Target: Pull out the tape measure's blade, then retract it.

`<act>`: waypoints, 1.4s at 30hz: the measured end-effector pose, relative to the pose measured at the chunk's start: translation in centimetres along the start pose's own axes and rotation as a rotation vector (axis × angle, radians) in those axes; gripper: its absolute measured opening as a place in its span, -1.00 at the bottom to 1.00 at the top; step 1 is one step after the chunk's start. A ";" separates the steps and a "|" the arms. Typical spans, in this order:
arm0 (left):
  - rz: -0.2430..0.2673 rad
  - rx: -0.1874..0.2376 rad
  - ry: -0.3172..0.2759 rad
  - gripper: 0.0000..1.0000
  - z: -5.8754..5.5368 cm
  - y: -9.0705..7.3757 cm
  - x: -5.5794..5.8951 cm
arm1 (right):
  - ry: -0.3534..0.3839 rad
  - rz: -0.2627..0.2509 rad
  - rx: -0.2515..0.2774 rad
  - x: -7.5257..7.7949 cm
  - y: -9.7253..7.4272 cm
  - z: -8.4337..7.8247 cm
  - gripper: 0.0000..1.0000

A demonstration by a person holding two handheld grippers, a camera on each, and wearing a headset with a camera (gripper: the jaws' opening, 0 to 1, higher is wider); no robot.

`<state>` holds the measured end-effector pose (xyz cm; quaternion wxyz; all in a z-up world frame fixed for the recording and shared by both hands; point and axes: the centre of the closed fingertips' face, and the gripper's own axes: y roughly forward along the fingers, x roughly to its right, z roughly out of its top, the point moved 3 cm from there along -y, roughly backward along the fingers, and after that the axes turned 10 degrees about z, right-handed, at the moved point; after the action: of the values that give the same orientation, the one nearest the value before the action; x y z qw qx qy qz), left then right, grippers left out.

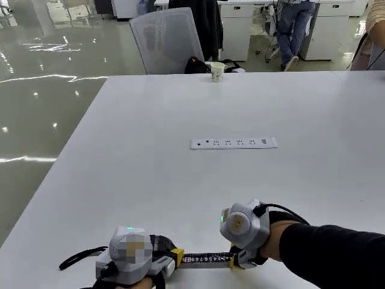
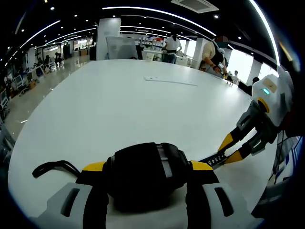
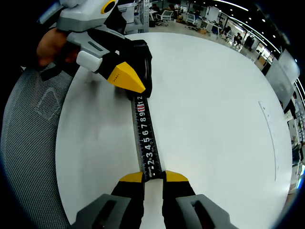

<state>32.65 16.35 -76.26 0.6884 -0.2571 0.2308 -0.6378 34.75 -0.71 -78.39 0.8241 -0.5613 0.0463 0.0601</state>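
A black tape measure case [image 2: 145, 174] sits clamped between the yellow-tipped fingers of my left gripper [image 1: 174, 257] at the table's near edge. Its case also appears at the top of the right gripper view [image 3: 139, 57]. The black blade [image 3: 145, 143] with white numbers is drawn out a short way, about twelve centimetres. My right gripper [image 3: 153, 177] is shut on the blade's end, seen in the head view [image 1: 236, 260] to the right of the case. The blade [image 1: 204, 259] spans the gap between both grippers. A black wrist strap [image 2: 52, 168] trails left from the case.
A white power strip [image 1: 234, 143] lies mid-table and a paper cup [image 1: 217, 71] stands at the far edge. A grey mesh chair [image 1: 165, 39] is behind the table, and a person sits further back. The white table [image 1: 180, 180] spreads wide ahead.
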 end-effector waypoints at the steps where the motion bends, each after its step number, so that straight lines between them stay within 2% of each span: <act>1: -0.001 0.000 0.000 0.23 0.0 0.0 0.0 | -0.003 -0.001 0.001 0.0 0.0 0.1 -0.79; 23: -0.006 -0.014 -0.004 0.23 -0.1 0.1 0.1 | 0.000 0.007 0.037 -0.1 0.3 1.0 -0.79; 42: -0.010 -0.022 -0.009 0.23 0.0 0.0 0.0 | -0.004 0.012 0.043 0.0 0.7 2.1 -0.79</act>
<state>32.65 16.39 -76.32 0.6834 -0.2685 0.2336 -0.6374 34.65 1.55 -78.30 0.8358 -0.5429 0.0493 0.0654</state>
